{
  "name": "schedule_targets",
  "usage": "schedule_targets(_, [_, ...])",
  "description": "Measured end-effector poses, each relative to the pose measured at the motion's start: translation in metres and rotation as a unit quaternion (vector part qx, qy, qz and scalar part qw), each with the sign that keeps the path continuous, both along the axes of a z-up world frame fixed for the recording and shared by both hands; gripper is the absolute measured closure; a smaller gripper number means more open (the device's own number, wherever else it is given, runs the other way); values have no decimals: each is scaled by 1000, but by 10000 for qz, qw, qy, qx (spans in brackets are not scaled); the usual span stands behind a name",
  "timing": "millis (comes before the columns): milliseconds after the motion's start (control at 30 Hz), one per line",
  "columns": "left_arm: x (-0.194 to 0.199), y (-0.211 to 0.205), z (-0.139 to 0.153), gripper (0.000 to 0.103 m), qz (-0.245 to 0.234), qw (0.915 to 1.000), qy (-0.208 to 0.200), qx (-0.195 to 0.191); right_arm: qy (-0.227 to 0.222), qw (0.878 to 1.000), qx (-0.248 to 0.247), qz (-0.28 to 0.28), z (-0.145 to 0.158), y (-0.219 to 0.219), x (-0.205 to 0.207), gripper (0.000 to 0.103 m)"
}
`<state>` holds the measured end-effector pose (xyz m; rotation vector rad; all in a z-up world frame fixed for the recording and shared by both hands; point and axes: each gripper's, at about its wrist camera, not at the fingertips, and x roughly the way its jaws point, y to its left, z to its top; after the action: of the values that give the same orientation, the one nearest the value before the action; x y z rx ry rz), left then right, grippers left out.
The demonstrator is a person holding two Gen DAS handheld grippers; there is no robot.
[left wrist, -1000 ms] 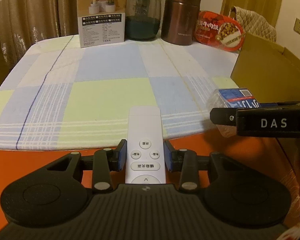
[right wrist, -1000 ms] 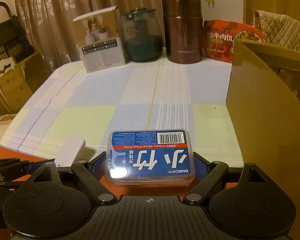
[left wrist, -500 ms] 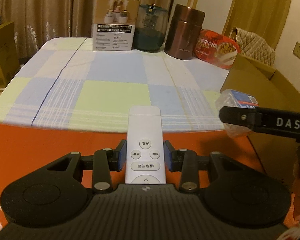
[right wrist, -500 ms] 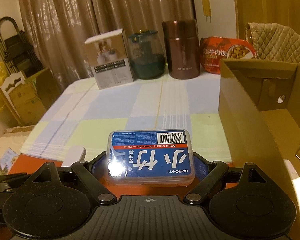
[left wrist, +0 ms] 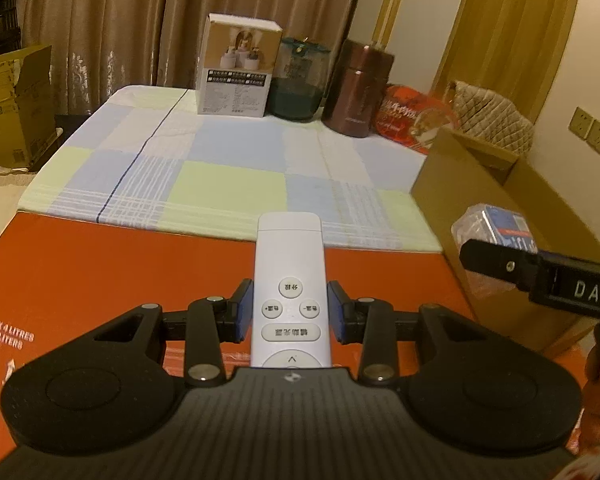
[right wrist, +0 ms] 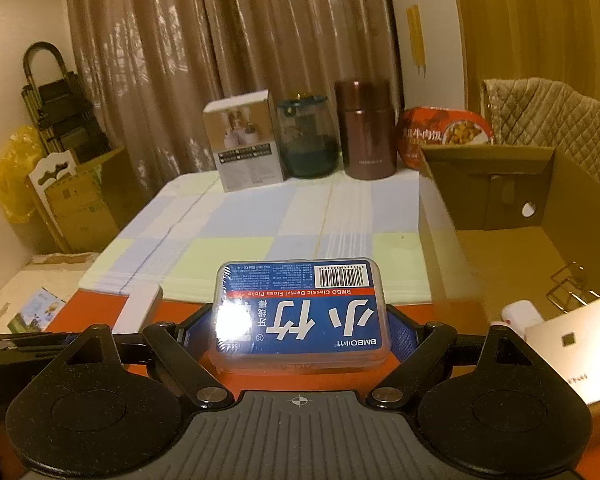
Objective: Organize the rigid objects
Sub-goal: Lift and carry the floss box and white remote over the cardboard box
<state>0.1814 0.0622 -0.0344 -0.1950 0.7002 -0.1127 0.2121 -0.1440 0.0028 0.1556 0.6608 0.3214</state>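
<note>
Left gripper (left wrist: 291, 312): blue pads clamped on the two long sides of a white remote control (left wrist: 290, 280), gripping it near its lower half. Remote lies centred between the fingers, button face up, long axis running straight along the gripper's pointing line; its plain end projects well past the fingertips toward the far side of the table, its arrow-button end tucked back against the gripper body. It is held in the air above an orange printed surface (left wrist: 100, 272), with the checked tablecloth (left wrist: 220, 168) beyond. Along the far edge of the cloth, left to right: a white product box (left wrist: 238, 70), a dark green glass jar (left wrist: 300, 80), a brown metal canister (left wrist: 358, 88), a red food pack (left wrist: 414, 120). Right of the cloth stands an open cardboard box (left wrist: 460, 184). Right gripper (right wrist: 300, 332): fingers spread wide and closed on the short ends of a clear plastic dental floss pick case (right wrist: 302, 312), blue label up. Case sits crosswise between the pads, long axis running side to side across the gripper, barcode edge away from the camera, printing upside down in the right wrist view. It is held just left of the box's near wall; inside the box lie a small white item (right wrist: 520, 312), a white card (right wrist: 572, 352) and a wire clip (right wrist: 568, 284).
</note>
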Motion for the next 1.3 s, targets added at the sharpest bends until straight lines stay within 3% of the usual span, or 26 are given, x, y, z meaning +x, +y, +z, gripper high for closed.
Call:
schedule_targets(267, [-37,-30,33,70,-182,9991,-334,-199,-410,9991,-18,-60,22,-24,-50,20])
schedule_targets(633, [-60,-105,67,70,-861,9941,-532,-380,-735,9932,-206,-874,47,-107,-97,20])
schedule_targets(967, [-33,-187,94,70,-1474,9860,-680,-376,-860,9830,-154,-1618,60,-188,-77,20])
schedule_targets(1300, [37,-241,94,70,-1668,9843,-550,-162,-719,9846,-86,-1588,51,-218,-27,20])
